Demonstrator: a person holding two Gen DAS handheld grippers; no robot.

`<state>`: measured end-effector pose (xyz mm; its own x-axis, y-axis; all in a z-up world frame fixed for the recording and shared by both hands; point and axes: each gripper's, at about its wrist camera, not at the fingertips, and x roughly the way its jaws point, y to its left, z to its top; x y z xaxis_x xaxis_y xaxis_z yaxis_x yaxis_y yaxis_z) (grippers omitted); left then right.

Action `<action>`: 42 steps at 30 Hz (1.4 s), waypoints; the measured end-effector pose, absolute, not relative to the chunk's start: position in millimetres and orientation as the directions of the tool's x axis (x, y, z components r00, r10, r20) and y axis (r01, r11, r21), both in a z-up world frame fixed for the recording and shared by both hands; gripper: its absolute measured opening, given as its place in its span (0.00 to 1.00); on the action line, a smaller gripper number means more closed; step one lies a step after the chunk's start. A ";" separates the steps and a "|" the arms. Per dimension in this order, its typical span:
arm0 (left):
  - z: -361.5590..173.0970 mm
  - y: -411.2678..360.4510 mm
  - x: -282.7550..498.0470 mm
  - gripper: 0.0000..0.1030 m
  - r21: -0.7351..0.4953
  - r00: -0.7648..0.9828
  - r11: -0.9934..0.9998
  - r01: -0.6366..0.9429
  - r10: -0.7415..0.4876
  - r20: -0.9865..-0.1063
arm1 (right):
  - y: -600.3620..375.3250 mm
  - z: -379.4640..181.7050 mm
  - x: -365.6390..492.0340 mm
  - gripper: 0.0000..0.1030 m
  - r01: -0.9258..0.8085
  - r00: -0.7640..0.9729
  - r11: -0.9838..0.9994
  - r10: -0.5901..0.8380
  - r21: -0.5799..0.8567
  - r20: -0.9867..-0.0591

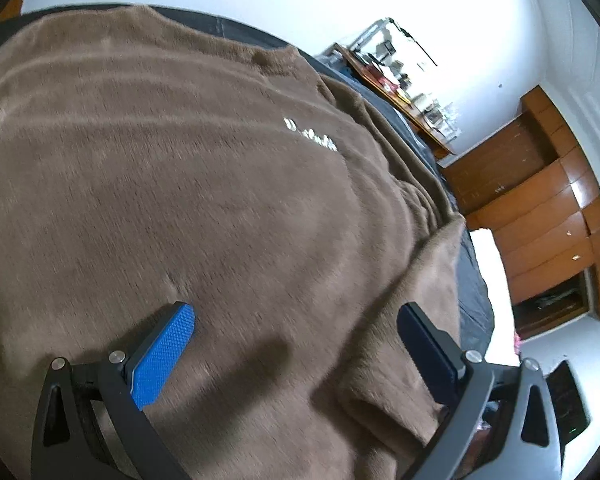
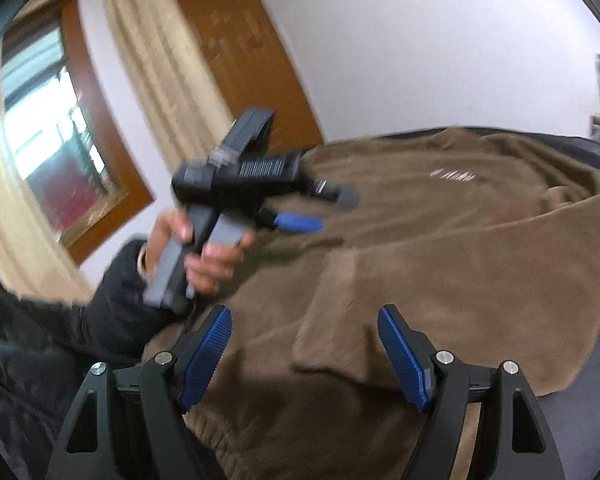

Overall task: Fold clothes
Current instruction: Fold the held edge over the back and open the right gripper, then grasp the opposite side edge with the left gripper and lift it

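Garment: a brown fleece sweater (image 1: 188, 168) lies spread over a dark grey bed (image 1: 474, 280), covering most of it. Small white lettering (image 1: 310, 136) sits on the chest, toward the bed's far edge.
Sleeve: one sleeve (image 2: 440, 280) is folded across the body, its cuff end lying flat near the bed's near edge, in front of the right gripper.
Folds: the fabric bunches in soft ridges along the bed's right edge in the left wrist view.
Left gripper (image 1: 296, 316): released, its blue pads spread wide, holding nothing. It hovers just over the sweater's body; I cannot tell whether it touches the cloth. In the right wrist view it is blurred.
Right gripper (image 2: 305, 316): released, pads wide apart, nothing between them. It hangs over the folded sleeve.
Hand (image 2: 204, 248): a person's hand in a dark sleeve (image 2: 112, 304) grips the left gripper's grey handle, at the bed's left side.
Room: white walls, a cream curtain (image 2: 160, 64) beside a wood-framed window (image 2: 60, 128), a wooden cabinet (image 1: 540, 208) beyond the bed's right edge.
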<state>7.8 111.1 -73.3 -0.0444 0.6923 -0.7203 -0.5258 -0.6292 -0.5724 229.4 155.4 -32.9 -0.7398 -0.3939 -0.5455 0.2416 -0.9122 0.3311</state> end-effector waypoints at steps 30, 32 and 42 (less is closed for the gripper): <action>-25.9 171.2 64.6 0.14 -0.367 -0.092 -0.591 -0.719 0.604 -0.792 | 270.4 -40.6 276.2 0.75 0.035 -0.930 -0.844 -0.224 0.535 -0.292; -4.3 162.5 48.5 0.14 -0.369 -0.144 -0.604 -0.706 0.633 -0.761 | 270.3 -42.5 276.2 0.75 0.020 -0.928 -0.856 -0.208 0.517 -0.308; 68.6 57.2 -61.2 0.14 -0.401 -0.429 -0.764 -0.505 0.626 -0.652 | 261.6 -40.8 267.7 0.75 -0.039 -0.916 -0.916 -0.127 0.400 -0.380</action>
